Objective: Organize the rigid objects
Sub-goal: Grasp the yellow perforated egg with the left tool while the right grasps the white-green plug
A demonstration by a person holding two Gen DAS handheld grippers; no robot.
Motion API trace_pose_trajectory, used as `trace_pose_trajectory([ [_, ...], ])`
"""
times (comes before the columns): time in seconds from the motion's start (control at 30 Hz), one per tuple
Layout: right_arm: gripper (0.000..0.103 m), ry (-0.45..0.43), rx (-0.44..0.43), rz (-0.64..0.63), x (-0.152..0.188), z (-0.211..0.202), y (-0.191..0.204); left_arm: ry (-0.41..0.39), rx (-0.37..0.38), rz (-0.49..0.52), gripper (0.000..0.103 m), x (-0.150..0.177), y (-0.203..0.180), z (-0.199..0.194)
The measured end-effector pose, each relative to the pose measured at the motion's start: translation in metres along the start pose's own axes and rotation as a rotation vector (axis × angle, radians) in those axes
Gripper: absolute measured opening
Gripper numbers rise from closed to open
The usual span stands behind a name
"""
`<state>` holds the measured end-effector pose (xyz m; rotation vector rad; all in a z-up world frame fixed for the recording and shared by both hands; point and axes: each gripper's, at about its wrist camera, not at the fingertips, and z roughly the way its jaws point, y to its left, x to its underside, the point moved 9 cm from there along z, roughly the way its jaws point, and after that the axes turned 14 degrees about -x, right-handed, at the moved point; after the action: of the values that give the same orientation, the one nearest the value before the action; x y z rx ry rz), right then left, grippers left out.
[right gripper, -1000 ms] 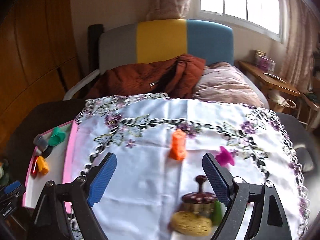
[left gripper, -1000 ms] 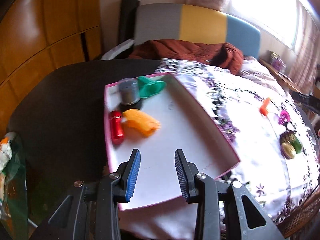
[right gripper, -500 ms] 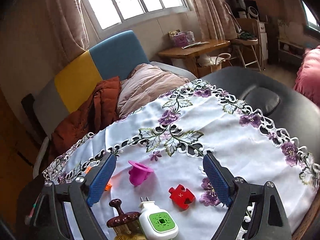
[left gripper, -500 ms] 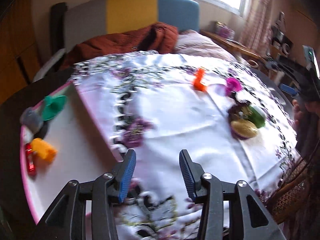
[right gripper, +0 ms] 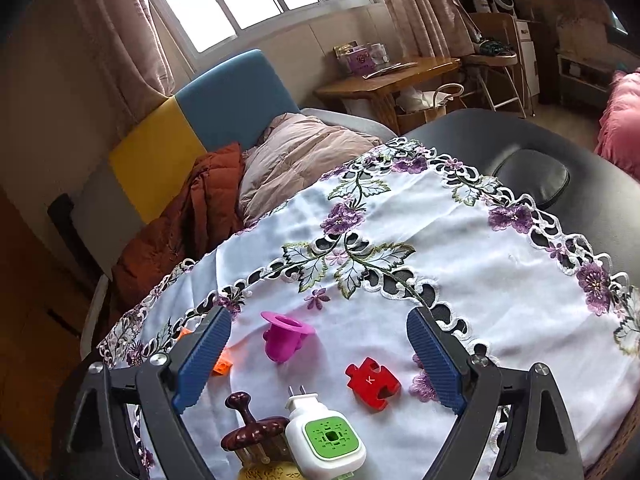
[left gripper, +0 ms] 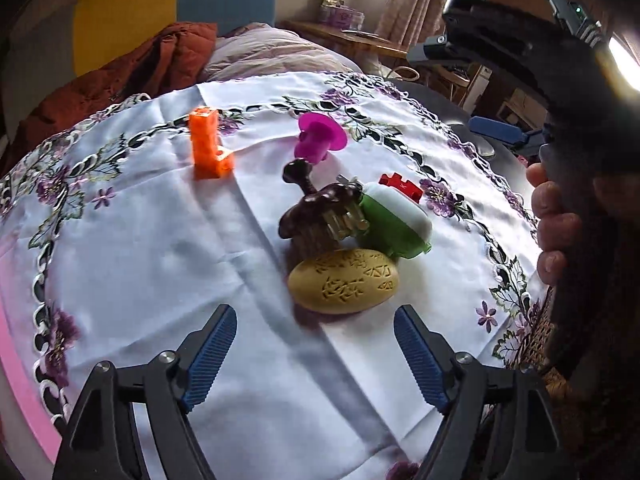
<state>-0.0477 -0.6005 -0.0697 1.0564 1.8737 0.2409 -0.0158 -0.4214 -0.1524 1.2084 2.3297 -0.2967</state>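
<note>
I see the tan oval carved piece lying flat on the embroidered cloth, long axis running left to right, just ahead of the left hand-held gripper, whose fingers stand apart with nothing between them. Touching its far side are the brown handled comb, handle tilted away, and the white-and-green plug-in unit, prongs pointing away from the right camera. Beyond lie the red puzzle piece, magenta cap and orange block. The right hand-held gripper is apart, empty.
</note>
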Motion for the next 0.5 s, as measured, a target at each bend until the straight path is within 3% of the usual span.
trace_pose_trajectory([
  [0.13,0.090,0.007,-0.013,0.007,0.001,0.001,0.000,0.019,-0.001,0.018,0.087,-0.009,-0.018,0.017],
  [0.33,0.090,0.018,-0.024,0.015,0.002,0.004,0.001,0.068,-0.023,-0.014,0.087,-0.021,-0.019,0.044],
  [0.37,0.090,0.020,-0.024,0.017,0.002,0.005,0.000,0.069,-0.012,-0.028,0.083,-0.022,-0.018,0.046],
  [0.4,0.090,0.023,-0.025,0.021,0.003,0.005,0.000,0.051,-0.009,-0.040,0.073,-0.023,-0.015,0.044],
  [0.5,0.090,0.047,-0.036,0.037,0.006,0.010,-0.002,0.026,-0.018,-0.067,0.072,-0.017,0.001,0.038],
])
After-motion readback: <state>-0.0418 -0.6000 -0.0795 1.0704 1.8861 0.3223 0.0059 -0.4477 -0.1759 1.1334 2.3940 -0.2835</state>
